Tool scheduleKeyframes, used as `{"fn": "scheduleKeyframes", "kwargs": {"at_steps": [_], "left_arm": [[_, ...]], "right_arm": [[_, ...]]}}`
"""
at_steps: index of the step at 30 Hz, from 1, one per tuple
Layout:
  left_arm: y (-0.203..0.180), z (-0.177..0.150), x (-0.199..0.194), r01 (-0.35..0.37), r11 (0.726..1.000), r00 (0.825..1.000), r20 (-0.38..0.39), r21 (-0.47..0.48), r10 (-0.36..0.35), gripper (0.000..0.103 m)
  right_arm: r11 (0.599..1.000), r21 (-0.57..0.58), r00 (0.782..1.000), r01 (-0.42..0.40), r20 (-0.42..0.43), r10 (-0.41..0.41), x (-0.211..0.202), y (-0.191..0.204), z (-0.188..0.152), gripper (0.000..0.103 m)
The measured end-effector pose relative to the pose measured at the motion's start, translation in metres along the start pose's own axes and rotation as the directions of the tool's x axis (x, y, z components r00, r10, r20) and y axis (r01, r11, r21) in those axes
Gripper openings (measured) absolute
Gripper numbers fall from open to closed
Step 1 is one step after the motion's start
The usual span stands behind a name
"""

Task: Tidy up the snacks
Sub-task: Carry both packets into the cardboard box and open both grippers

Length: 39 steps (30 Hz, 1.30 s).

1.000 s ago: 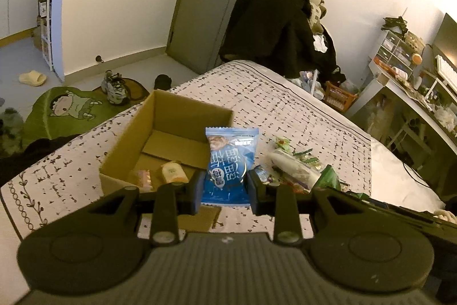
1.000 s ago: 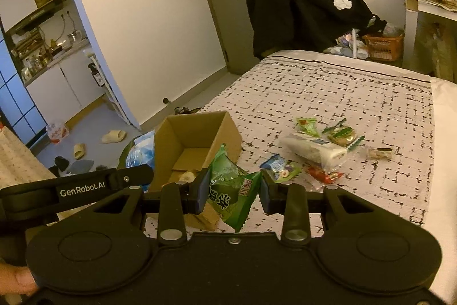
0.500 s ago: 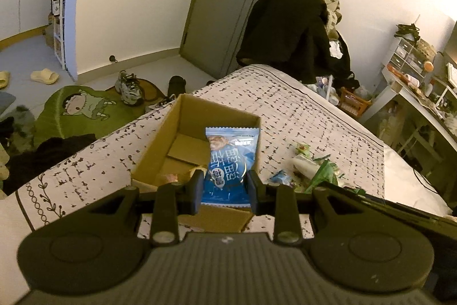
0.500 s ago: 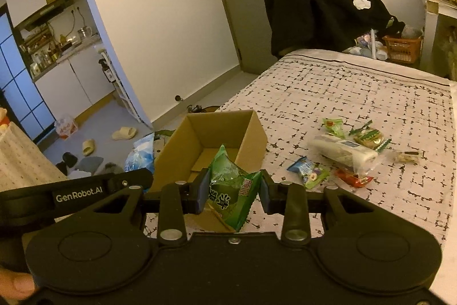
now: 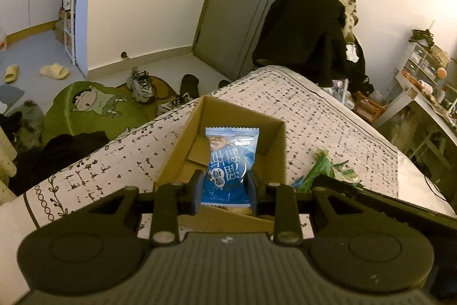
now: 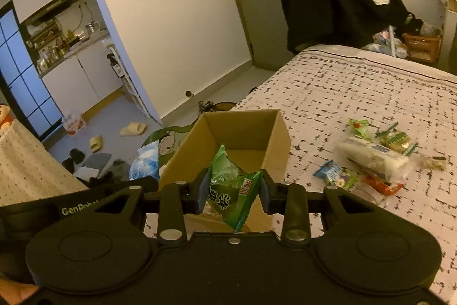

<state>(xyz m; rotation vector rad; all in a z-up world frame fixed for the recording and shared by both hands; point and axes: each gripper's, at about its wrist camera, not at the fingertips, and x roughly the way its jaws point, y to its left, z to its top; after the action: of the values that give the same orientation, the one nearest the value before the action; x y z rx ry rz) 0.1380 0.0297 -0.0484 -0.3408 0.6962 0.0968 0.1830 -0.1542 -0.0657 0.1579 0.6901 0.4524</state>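
The left gripper (image 5: 225, 187) pinches a blue snack packet (image 5: 228, 165) and the right gripper (image 6: 232, 192) a green one (image 6: 231, 190), both directly before the open cardboard box (image 6: 274, 139).

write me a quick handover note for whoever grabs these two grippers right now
Left gripper: shut on the blue packet, held in front of the open cardboard box.
Right gripper: shut on the green packet, also lined up with the box opening.
The box sits on the bed near its edge. Something pale shows low in the box behind each held packet; I cannot tell what.
Left to do: drop both packets in the box, then fetch the loose snack pile lying on the bed to the right of the box.
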Motion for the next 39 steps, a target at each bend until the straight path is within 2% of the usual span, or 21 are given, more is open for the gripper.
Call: {"fn": "scheduleKeyframes", "kwargs": {"at_steps": [9,20,25,39], "left_arm": [[0.017,0.006,0.019,-0.019,0.999,1.000,-0.011,-0.034,0.019,0.030],[0.025,0.009,0.052,-0.026,1.000,0.998,-0.049,-0.008,0.025,0.030],[0.024,0.004,0.064,-0.037,0.999,0.997,-0.072,-0.013,0.036,0.030],[0.010,0.002,0.087,-0.052,0.999,0.994,-0.096,0.008,0.052,0.031]], "right_arm": [[1.000,-0.022,1.000,-0.021,0.017,0.022,0.023,0.015,0.021,0.035],[1.000,0.001,1.000,-0.011,0.001,0.011,0.062,0.005,0.008,0.036],[1.000,0.015,1.000,-0.006,-0.002,0.006,0.073,-0.001,0.007,0.043],[0.996,0.090,1.000,0.022,-0.017,-0.021,0.071,-0.027,0.003,0.057]]}}
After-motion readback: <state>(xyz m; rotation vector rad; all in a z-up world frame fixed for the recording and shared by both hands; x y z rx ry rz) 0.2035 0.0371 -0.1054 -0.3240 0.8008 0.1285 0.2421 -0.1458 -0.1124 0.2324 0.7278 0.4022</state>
